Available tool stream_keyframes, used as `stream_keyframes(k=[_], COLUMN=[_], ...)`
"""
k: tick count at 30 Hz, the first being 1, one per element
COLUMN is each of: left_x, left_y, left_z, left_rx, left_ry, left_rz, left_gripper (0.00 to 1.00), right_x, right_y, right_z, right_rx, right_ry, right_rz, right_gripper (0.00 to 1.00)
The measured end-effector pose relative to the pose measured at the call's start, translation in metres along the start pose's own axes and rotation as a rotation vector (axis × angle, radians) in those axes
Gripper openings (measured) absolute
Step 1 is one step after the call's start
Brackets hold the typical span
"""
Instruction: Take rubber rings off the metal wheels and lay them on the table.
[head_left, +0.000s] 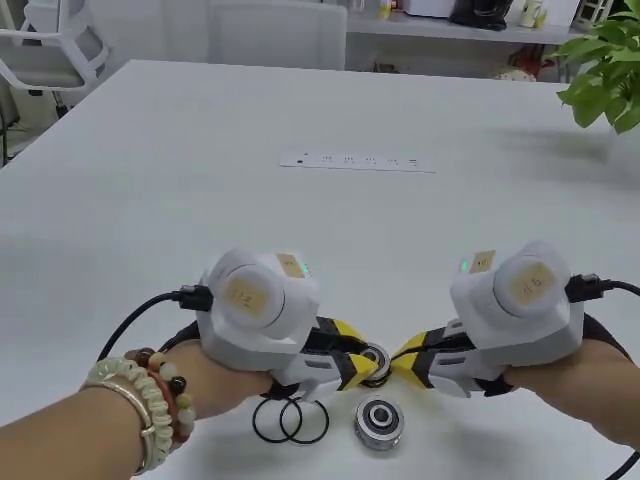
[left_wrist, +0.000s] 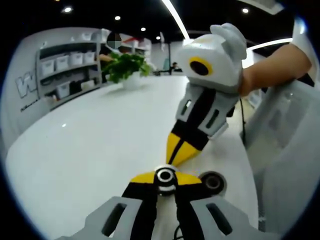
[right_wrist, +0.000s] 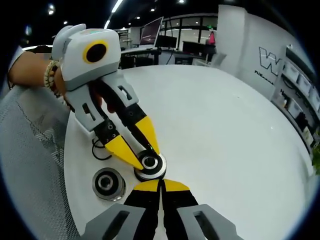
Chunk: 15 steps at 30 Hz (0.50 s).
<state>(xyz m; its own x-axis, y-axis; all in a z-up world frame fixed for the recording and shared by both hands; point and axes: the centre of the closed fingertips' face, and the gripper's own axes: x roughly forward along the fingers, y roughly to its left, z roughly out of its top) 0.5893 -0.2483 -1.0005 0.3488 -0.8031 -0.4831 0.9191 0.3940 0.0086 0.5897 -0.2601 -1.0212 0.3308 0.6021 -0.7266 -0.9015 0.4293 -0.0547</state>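
Note:
My left gripper (head_left: 360, 368) (left_wrist: 165, 180) is shut on a small metal wheel (head_left: 376, 359) (left_wrist: 165, 174) (right_wrist: 150, 164), held just above the table. Facing it, my right gripper (head_left: 404, 356) (right_wrist: 161, 186) has its jaws shut, and its yellow tips touch the wheel's rim. Whether they pinch a rubber ring there I cannot tell. A second metal wheel (head_left: 380, 422) (left_wrist: 212, 182) (right_wrist: 108, 183) lies flat on the table below the grippers. Two black rubber rings (head_left: 290, 420) (right_wrist: 99, 150) lie overlapping on the table to its left.
The white table (head_left: 300, 220) stretches far ahead. A flush power strip (head_left: 358, 161) is set in its middle. A green plant (head_left: 605, 75) stands at the far right edge, and an office chair (head_left: 60, 45) at the far left corner.

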Motion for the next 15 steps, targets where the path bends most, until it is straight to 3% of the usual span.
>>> stream_keyframes(k=[3, 7, 8, 10, 12, 15], left_x=[0.000, 0.000, 0.000, -0.002, 0.001, 0.001], left_y=[0.000, 0.000, 0.000, -0.006, -0.003, -0.001], left_z=[0.000, 0.000, -0.008, 0.007, 0.002, 0.000], left_rx=[0.003, 0.006, 0.019, 0.015, 0.018, 0.018], left_ry=[0.001, 0.001, 0.047, -0.005, -0.003, -0.004], left_rz=[0.001, 0.000, -0.004, -0.009, -0.010, -0.010], left_gripper=[0.14, 0.14, 0.14, 0.14, 0.14, 0.14], right_x=[-0.001, -0.007, -0.007, -0.006, -0.005, -0.005], right_y=[0.000, -0.005, -0.006, -0.005, -0.004, -0.004], right_z=[0.001, 0.005, 0.005, 0.002, 0.001, 0.002], right_rx=[0.074, 0.343, 0.388, 0.413, 0.417, 0.502], right_ry=[-0.013, -0.097, -0.108, -0.108, -0.109, -0.121], right_rz=[0.007, 0.062, 0.070, 0.087, 0.090, 0.107], right_gripper=[0.00, 0.00, 0.00, 0.00, 0.00, 0.00])
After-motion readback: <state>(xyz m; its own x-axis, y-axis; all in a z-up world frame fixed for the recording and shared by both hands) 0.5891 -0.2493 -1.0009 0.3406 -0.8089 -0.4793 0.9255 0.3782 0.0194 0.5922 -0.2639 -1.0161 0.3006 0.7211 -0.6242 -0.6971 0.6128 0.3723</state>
